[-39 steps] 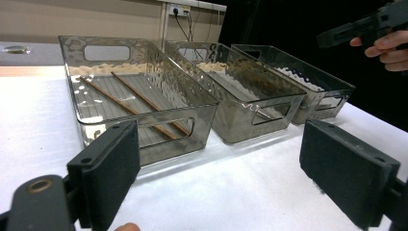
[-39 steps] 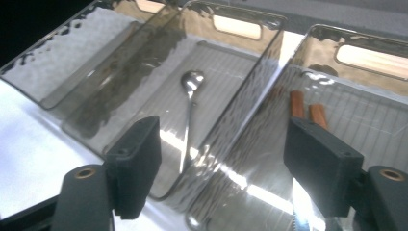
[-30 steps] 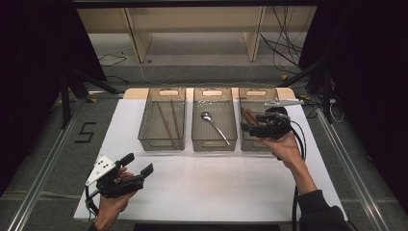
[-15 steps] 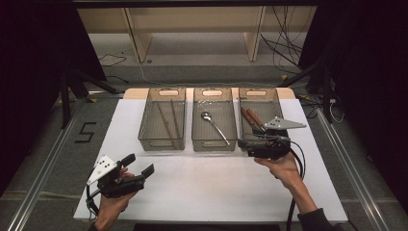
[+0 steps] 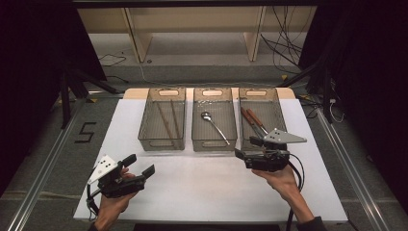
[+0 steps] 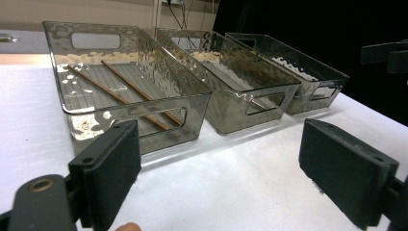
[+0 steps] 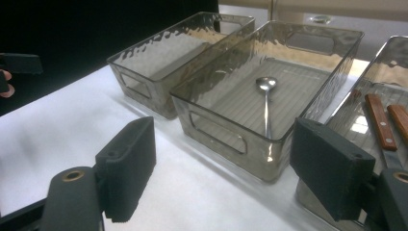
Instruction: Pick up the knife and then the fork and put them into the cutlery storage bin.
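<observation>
Both pairs of jaws stand wide apart and hold nothing. The right gripper hangs released just in front of the near end of the right-hand bin, above the white tabletop, and its black pads frame bare table with the bins beyond them. In that right-hand bin lie two wooden-handled knives, side by side, just beyond the jaws and touching neither; in the right gripper view their riveted handles show past the right pad. The left gripper is likewise unclenched, held low over the near left part of the table, well apart from the bins, its pads touching nothing. Three clear smoky plastic bins stand in a row, close beside one another, at the far side of the table. The left-hand bin holds two brown chopsticks, lying lengthwise and slightly crossed toward the near end. The middle bin holds one metal spoon, its bowl toward the far end and its handle pointing toward the near right corner. Each bin has a cut-out handle slot at its ends.
</observation>
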Demonstrator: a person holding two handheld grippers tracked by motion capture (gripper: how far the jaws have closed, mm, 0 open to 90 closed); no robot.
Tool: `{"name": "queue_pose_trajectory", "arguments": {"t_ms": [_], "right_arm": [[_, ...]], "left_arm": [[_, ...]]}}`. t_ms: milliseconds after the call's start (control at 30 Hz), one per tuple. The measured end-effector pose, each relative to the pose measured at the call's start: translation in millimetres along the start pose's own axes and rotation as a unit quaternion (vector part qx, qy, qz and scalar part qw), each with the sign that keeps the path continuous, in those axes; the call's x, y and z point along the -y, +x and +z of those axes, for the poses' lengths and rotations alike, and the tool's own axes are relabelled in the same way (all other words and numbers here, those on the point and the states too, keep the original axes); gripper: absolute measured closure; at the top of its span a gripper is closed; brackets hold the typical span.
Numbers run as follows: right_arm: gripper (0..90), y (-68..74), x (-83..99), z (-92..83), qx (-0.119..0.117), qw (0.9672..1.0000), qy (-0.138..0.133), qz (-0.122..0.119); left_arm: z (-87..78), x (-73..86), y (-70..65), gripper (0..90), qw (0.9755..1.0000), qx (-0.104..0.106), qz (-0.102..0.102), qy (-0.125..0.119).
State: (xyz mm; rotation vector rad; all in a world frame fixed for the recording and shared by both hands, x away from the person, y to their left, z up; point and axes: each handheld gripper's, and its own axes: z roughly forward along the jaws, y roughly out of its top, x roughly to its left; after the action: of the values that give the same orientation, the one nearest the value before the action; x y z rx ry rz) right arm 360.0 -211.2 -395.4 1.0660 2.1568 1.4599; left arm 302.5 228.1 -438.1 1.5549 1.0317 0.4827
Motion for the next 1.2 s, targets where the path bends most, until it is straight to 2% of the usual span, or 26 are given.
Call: {"name": "queue_pose_trajectory", "arguments": {"t_ms": [233, 500, 833, 900, 1033, 1200], "right_arm": [[25.5, 5.3, 16.2, -9.7, 0.004, 0.9999, -0.012, 0.003], [25.1, 10.1, 39.2, -20.1, 0.008, 0.9999, -0.01, 0.008], [23.7, 15.0, 58.5, -29.1, 0.011, 0.9997, -0.009, 0.022], [22.8, 15.8, 61.7, -28.8, 0.015, 0.9998, -0.007, 0.014], [21.7, 15.8, 64.2, -27.9, 0.018, 0.9997, -0.002, 0.017], [21.4, 14.7, 63.7, -28.3, 0.024, 0.9995, -0.009, 0.016]], "left_arm": [[0.0, -0.2, -0.1, 14.2, 1.0, 0.003, -0.001, 0.002], [0.3, 0.0, -0.8, 14.2, 1.0, 0.006, -0.001, 0.002], [0.5, 0.1, -1.5, 14.4, 0.9999, 0.008, 0.001, 0.006], [0.7, 0.1, -1.8, 14.5, 0.9999, 0.009, 0.003, 0.007], [1.0, 0.2, -2.2, 14.5, 0.9999, 0.01, 0.004, 0.009], [1.5, 0.3, -2.8, 14.7, 0.9999, 0.012, 0.006, 0.01]]}}
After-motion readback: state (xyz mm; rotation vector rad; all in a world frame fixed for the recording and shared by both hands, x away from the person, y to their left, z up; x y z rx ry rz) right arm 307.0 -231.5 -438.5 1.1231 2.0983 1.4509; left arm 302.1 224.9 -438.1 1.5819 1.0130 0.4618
